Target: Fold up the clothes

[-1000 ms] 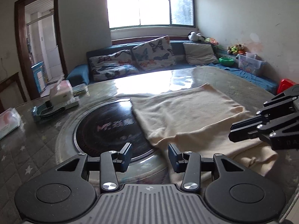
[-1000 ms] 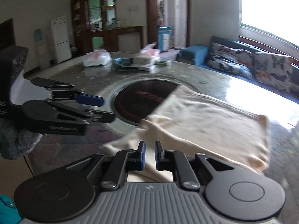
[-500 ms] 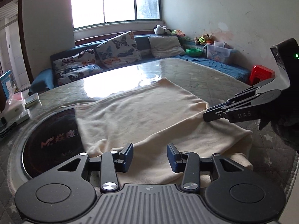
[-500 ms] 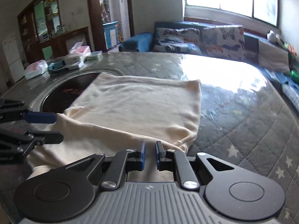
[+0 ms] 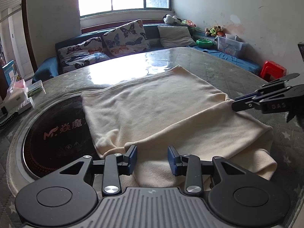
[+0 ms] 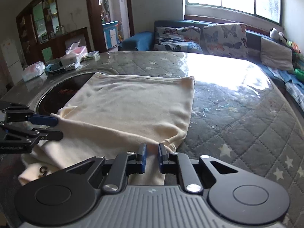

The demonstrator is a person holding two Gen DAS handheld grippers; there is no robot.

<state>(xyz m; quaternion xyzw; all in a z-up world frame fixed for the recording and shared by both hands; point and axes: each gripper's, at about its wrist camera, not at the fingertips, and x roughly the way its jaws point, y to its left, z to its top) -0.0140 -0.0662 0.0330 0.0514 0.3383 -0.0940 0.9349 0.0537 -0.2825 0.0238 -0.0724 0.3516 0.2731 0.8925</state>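
The table (image 5: 218,60) fills the middle of both views, its dark round inset (image 5: 55,133) at lower left of the left wrist view. Across it lies the cream garment (image 5: 152,102), with one fold apparently made: a doubled layer runs along its near edge. Further folds look to be left, since it remains a broad rectangle. The right gripper (image 6: 151,155) at bottom centre pinches the garment's near corner, jaws nearly closed on cloth. The left gripper (image 5: 152,157) stands parted over the near edge, grasping nothing.
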